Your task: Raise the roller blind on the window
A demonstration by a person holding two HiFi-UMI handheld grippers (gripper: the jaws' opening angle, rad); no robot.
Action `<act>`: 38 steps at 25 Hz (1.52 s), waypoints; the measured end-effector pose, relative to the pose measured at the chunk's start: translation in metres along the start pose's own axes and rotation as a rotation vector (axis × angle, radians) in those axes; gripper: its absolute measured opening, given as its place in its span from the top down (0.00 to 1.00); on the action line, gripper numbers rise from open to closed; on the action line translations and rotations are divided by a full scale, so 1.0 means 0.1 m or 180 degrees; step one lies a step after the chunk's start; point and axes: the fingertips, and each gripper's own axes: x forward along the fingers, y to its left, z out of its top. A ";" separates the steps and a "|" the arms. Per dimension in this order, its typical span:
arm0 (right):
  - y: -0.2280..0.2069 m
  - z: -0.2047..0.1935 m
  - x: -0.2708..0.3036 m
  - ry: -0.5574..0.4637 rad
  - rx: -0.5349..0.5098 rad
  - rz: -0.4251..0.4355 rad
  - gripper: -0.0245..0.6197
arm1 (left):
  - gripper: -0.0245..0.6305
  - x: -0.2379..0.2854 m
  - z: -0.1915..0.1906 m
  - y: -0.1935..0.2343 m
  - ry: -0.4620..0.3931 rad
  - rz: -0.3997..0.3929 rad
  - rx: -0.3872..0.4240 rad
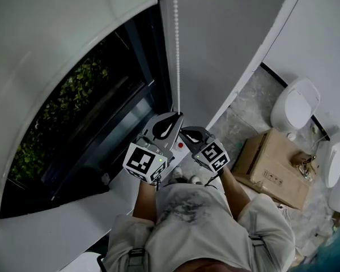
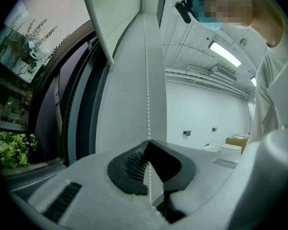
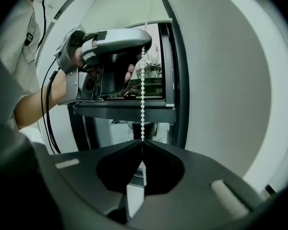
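White walls [image 1: 226, 21] and a grey speckled floor [image 1: 243, 118] make up the room, with a big window [image 1: 96, 123] in a dark frame on one side. Green plants [image 1: 62, 95] show through the window glass.

The blind [image 1: 51, 44] is white, smooth and flat, like a stiff sheet. It hangs over the top part of the window, and its bottom edge is a neat straight strip. Below that edge the glass is bare and looks dark.

A chain [image 1: 176, 50] hangs just beside the window frame. It is thin and white and made of many tiny round beads, like a string of little pearls. It runs straight down past the frame.

The left tool [image 2: 149, 145] is clenched on the chain. Its two black ridged pads meet at the tips, and the beads run right between them. The right tool [image 3: 143, 145] is clenched on the chain too, with its dark smooth jaws pinched together on the beads. Both tools are near the bottom corner of the window, and the left tool grips the chain higher up than the right one. Each tool has a cube with black and white squares on it.

Away from the window, a brown cardboard box [image 1: 272, 166] sits on the floor. A white, shiny, rounded toilet [image 1: 294, 103] stands near the box, well apart from the window.
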 end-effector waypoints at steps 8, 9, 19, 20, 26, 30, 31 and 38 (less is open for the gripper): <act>0.05 -0.18 0.02 0.0055 0.0055 0.0055 0.95 | 0.95 -0.06 -0.18 -0.01 0.0065 0.0020 -0.0065; 0.06 -0.19 0.02 0.0055 0.0066 0.0057 0.95 | 0.95 -0.06 -0.20 -0.02 0.0068 0.0021 -0.0077; 0.14 0.04 -0.16 -0.0003 -0.0034 0.0165 0.89 | 0.95 -0.07 -0.20 -0.05 0.0070 0.0028 -0.0060; 0.14 0.13 -0.21 -0.0060 -0.0045 0.0169 0.88 | 0.95 -0.07 -0.20 -0.05 0.0071 0.0035 -0.0059; 0.06 0.78 -0.56 -0.0463 -0.0194 0.0099 0.87 | 0.95 -0.06 -0.21 -0.03 0.0081 0.0054 -0.0050; 0.05 1.35 -0.72 -0.0854 -0.0484 0.0109 0.87 | 0.95 -0.05 -0.21 -0.04 0.0072 0.0060 -0.0048; 0.05 1.48 -0.75 -0.0944 -0.0526 0.0106 0.87 | 0.95 -0.05 -0.21 -0.05 0.0071 0.0059 -0.0045; -0.01 2.15 -0.85 -0.1269 -0.0587 0.0090 0.86 | 0.95 -0.06 -0.22 -0.05 0.0068 0.0062 -0.0033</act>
